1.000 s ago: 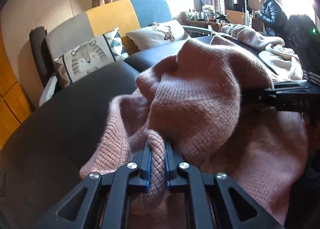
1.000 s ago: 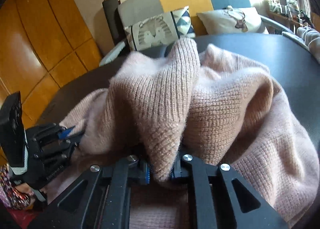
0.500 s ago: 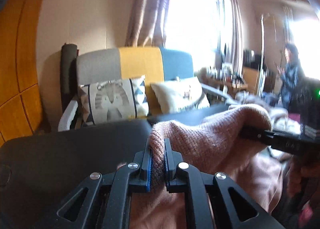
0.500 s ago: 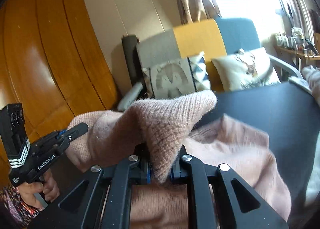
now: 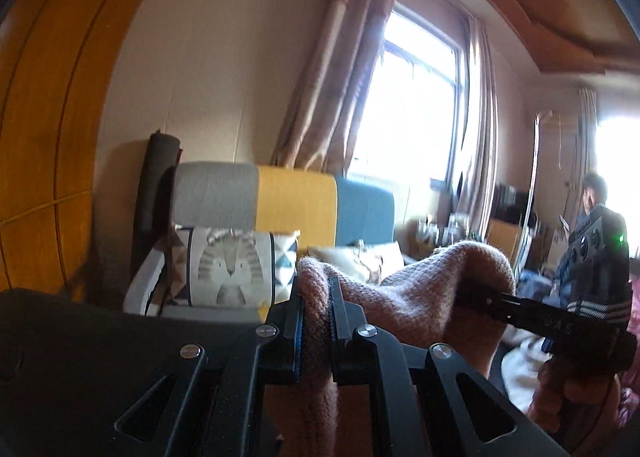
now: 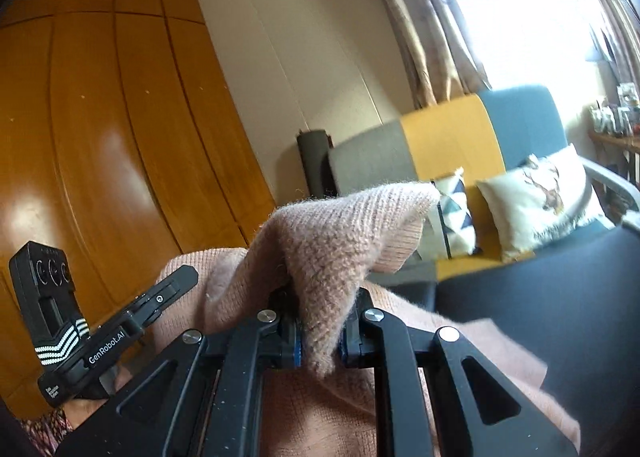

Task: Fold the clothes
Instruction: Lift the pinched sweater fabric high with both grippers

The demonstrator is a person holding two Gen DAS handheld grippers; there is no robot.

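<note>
Pink knit sweater [image 5: 404,293] pinched by both hand-held grippers

There are two hand-held grippers, left [image 5: 316,297] and right [image 6: 320,317], one pink sweater [image 6: 344,241], two cushions [image 6: 536,201] on one sofa [image 6: 448,137], and one dark table [image 6: 560,281].

Under your grippers is a dark, matte black table [image 6: 580,297], its top running toward the sofa at its far edge. In your right wrist view, the lower part of the pink knit sweater [image 6: 480,341] lies spread on it at the near side, while the far stretch is bare. In your left wrist view the same dark top [image 5: 100,333] fills the lower left, nothing resting there.
</note>
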